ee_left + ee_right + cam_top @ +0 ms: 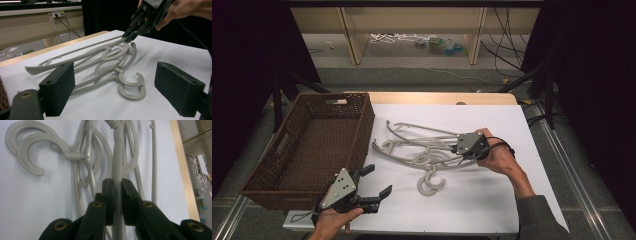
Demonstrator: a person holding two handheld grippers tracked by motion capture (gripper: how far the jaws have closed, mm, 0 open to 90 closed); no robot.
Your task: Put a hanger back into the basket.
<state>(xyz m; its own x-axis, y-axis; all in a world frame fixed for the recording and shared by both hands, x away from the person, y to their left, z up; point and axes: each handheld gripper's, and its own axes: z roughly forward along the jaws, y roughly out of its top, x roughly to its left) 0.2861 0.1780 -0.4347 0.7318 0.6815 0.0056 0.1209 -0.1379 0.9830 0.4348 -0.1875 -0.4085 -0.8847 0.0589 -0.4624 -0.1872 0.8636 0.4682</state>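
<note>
Left gripper: nearest the person, at the table's front edge just beside the basket; its jaws stand wide apart with nothing between them, pointing toward the hangers.
White sheet: covers the table; the hangers lie on it.
Pile of grey hangers: a tangled heap of plastic clothes hangers in the middle of the sheet, hooks curling toward the person, arms interlaced.
Right gripper: to the right of the pile, jaws clamped on the thin arm of one hanger; in the left gripper view that arm slants up off the heap.
Wicker basket: dark brown, on the left of the table, nothing visible inside, well apart from the gripped hanger.
Step in hand: by my reading, one hanger is gripped and being pulled free of the heap.
Next move: likely a steady lift that lets the hooked neighbours slip off, perhaps with the left gripper pinning the pile, then a carry across to the basket.
Risk: the interlocked hooks may drag other hangers along.
</note>
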